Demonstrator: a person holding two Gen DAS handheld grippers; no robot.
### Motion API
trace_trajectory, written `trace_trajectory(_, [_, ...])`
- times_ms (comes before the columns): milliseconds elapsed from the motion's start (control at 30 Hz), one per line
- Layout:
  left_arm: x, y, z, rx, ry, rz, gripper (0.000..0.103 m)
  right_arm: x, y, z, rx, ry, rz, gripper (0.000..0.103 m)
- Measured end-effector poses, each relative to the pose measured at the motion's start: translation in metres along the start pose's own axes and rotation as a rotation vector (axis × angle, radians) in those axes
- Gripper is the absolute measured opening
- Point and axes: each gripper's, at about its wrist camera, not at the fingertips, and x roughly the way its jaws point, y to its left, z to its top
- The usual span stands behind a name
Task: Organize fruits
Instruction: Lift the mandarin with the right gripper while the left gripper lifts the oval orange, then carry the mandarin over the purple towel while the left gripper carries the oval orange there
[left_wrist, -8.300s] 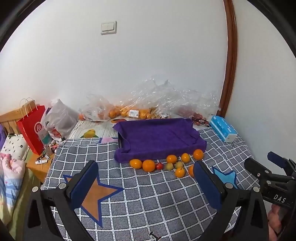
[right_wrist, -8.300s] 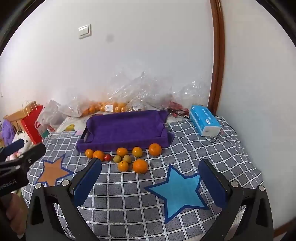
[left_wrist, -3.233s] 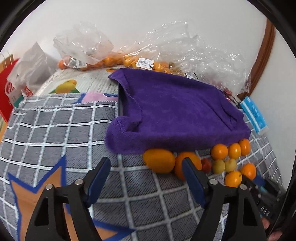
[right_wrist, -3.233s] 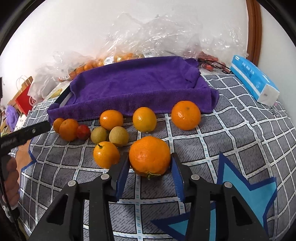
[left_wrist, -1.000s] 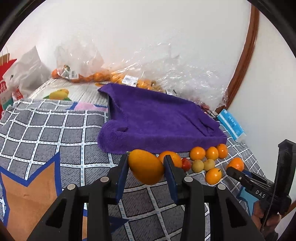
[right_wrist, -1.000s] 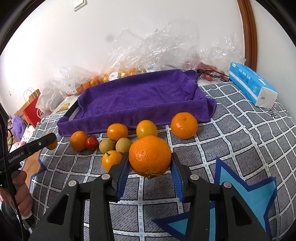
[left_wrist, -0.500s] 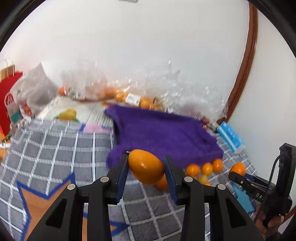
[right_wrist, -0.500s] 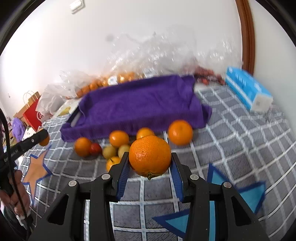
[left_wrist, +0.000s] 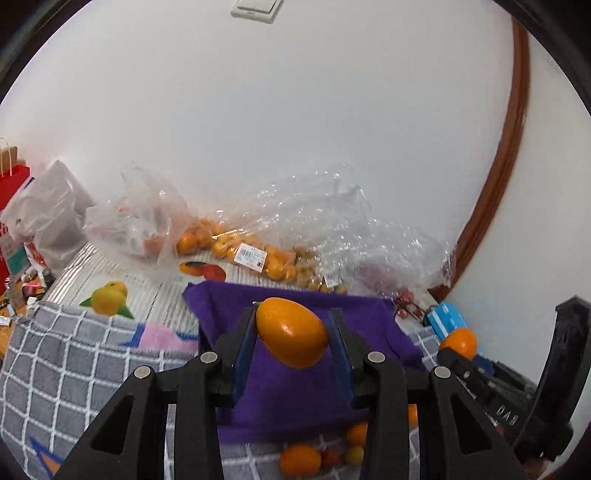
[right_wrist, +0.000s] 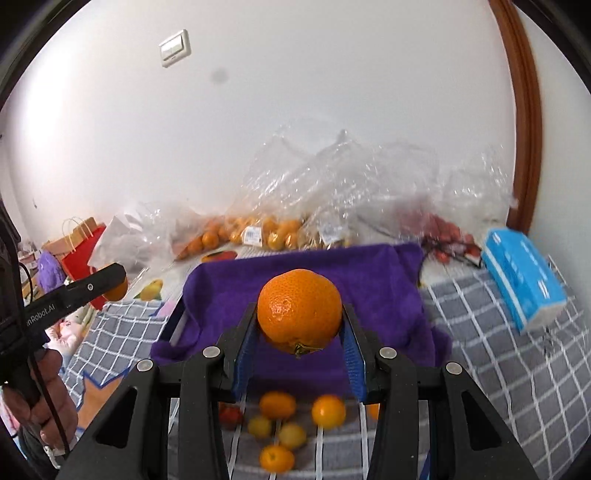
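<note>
- Two grippers, each gripping one fruit, both raised over the purple towel (right_wrist: 369, 291).
- left gripper (left_wrist: 291, 347): jaws narrow, blue pads clamped on an oval orange fruit (left_wrist: 291, 338), tilted, stem end up-left; it sits in front of the towel's middle in the left wrist view.
- right gripper (right_wrist: 299, 343): jaws narrow, clamped on a round orange (right_wrist: 299, 312), stem side facing down toward the camera; also in front of the towel's middle.
- Purple towel lies on a grey checked blanket (right_wrist: 517, 354), edges bunched up like a tray lining.
- Loose fruit (right_wrist: 277, 404) lies on the blanket just beside the towel's near edge: several small oranges, a few yellow-green ones, one red; partly hidden behind the right gripper's arms, blurred.
- Clear plastic bags (left_wrist: 258, 251) with more oranges are behind the towel's far edge, against the white wall.
- Blue tissue pack (right_wrist: 524, 280) is right of the towel.
- Red paper bag (right_wrist: 79, 251) is well left of the towel.
- Light switch (right_wrist: 175, 48) is on the wall high above the towel.
- Person's hand (right_wrist: 48, 398) holds the left gripper's handle, left of the towel in the right wrist view.
</note>
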Motion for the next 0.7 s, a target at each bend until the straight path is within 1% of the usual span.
trace_trajectory(67, [0.014,0.001,0.009,-0.02,-0.002,-0.001,0.037,0.013,0.0,0.007,-0.006,0.005,0.004,0.043])
trace_trajectory(133, [0.024,0.002,0.01,-0.028,-0.011,-0.004,0.037,0.024,0.001,0.011,-0.007,0.006,0.013,0.043])
trace_trajectory(267, [0.046,0.011,-0.003,-0.042,0.004,0.007,0.037,0.049,0.001,0.006,-0.003,0.012,0.006,0.043])
trace_trajectory(367, [0.061,0.018,-0.016,-0.049,0.042,0.022,0.037,0.069,-0.003,-0.005,0.012,0.049,0.025,0.043])
trace_trajectory(433, [0.068,0.021,-0.021,-0.053,0.052,0.031,0.037,0.079,-0.008,-0.01,0.02,0.079,0.013,0.043])
trace_trajectory(567, [0.08,0.021,-0.028,-0.045,0.065,0.017,0.037,0.083,-0.02,-0.01,0.043,0.081,-0.003,0.043])
trace_trajectory(700, [0.085,0.024,-0.03,-0.054,0.071,-0.001,0.037,0.077,-0.032,-0.007,0.056,0.049,-0.039,0.043])
